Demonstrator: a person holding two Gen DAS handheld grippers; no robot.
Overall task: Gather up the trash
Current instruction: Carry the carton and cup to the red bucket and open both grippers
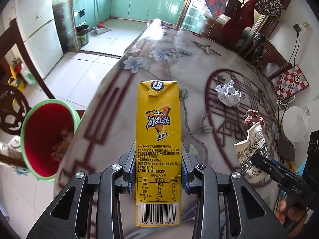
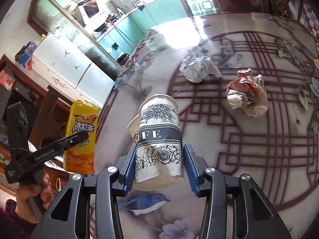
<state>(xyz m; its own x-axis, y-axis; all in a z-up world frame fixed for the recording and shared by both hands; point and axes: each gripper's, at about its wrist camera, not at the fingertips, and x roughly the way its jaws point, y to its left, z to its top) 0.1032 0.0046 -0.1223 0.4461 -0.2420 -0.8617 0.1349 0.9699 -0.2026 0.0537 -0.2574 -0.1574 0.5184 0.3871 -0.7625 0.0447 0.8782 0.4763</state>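
- Glossy floral-print table (image 1: 159, 45) fills both wrist views; kitchen doorway beyond it, tiled floor to the left.
- left gripper (image 1: 158, 163): jaws pinching the yellow iced-tea carton (image 1: 158, 123) on its two narrow sides, low on the body. Long axis runs straight out along the fingers, folded top farthest away.
- right gripper (image 2: 159, 159): jaws clamped on the crushed paper cup (image 2: 159, 137), pads on either side of the dented lower half, torn rim pointing away. Grip looks a bit loose on the right pad, can't confirm.
- Key relation: the red bin with green rim (image 1: 46, 137) sits left of the left jaws and below table-edge level, mouth facing up. Some wrappers already inside.
- Left hand is clearly the nearer one to the bin; my read is the carton goes first: swing left past the table edge, then release.
- Right hand is on the far side of the left one from the bin, so the cup has to cross over after.
- Farther out, ahead and right of the jaws: white crumpled paper ball (image 1: 228, 95) and a reddish crumpled wrapper (image 2: 247, 93), both loose on the table, well apart from either gripper. Still to collect.
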